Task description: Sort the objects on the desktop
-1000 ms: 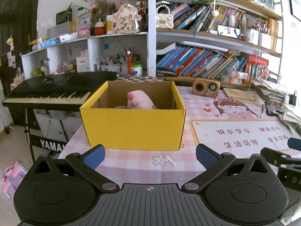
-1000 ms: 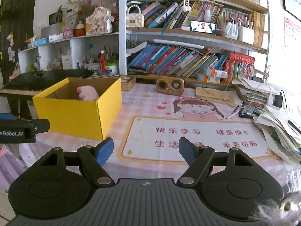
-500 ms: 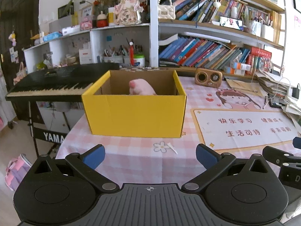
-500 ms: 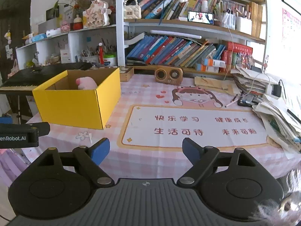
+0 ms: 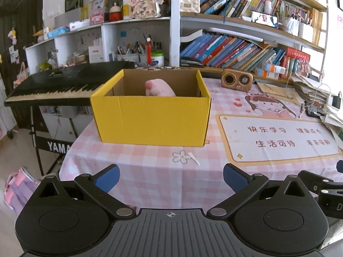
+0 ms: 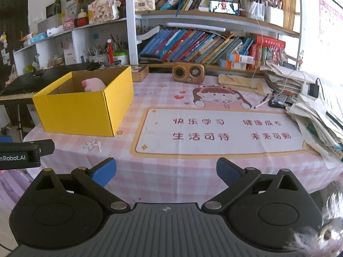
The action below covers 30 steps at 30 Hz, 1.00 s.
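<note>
Right gripper: jaws just widened, now fully apart, nothing between. Left gripper: jaws apart, empty, unchanged from a second ago. Both held back at near table edge, well apart from yellow box. Pink plush toy inside box, as before. Judged: one item sorted, grippers readied for next pick. Legible: "YAMA" on keyboard stand; "nRobot.AI" on left gripper body, right view; Chinese slogan on desk mat.

Home study room: crammed bookshelves, keyboard piano, pink cartoon desk mat.
</note>
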Tool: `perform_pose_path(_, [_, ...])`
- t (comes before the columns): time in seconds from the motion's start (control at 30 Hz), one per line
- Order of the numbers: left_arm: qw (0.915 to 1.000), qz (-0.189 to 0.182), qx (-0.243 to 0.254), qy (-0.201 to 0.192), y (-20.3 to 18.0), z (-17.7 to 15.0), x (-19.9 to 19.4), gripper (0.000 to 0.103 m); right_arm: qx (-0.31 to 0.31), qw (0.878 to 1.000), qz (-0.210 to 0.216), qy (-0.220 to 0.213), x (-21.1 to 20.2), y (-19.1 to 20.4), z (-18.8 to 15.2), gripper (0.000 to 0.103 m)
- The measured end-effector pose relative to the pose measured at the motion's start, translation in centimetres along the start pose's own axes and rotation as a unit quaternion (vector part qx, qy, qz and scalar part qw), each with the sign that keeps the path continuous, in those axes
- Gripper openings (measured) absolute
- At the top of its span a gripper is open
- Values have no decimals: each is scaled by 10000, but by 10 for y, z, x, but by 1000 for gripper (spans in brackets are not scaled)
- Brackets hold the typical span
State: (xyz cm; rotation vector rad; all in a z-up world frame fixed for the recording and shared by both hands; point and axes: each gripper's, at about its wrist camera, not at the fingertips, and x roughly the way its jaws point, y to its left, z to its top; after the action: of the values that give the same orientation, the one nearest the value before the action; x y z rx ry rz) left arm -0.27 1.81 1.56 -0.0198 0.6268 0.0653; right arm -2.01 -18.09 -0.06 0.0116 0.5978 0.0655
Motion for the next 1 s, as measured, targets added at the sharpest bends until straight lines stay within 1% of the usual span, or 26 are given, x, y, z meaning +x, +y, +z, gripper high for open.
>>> perform_pose_path(0.07, [10000,7,-1,23,0,0,1,103,10,10000,-27,35,1,0,0,103])
perform_pose_path(0.23, [10000,-10,-3,55,-1,-2,1,103,8,9999,-65,98,3,-1,0,103])
perform_pose_path(0.43, [9998,7,67,181,-5,-2,5,103,-6,9999,-97,139,5,-3,0,103])
perform_pose_path(1.0, [9996,11,79,265,-7,-3,6,103,-4,9997,-72,250,10,-9,-2,103])
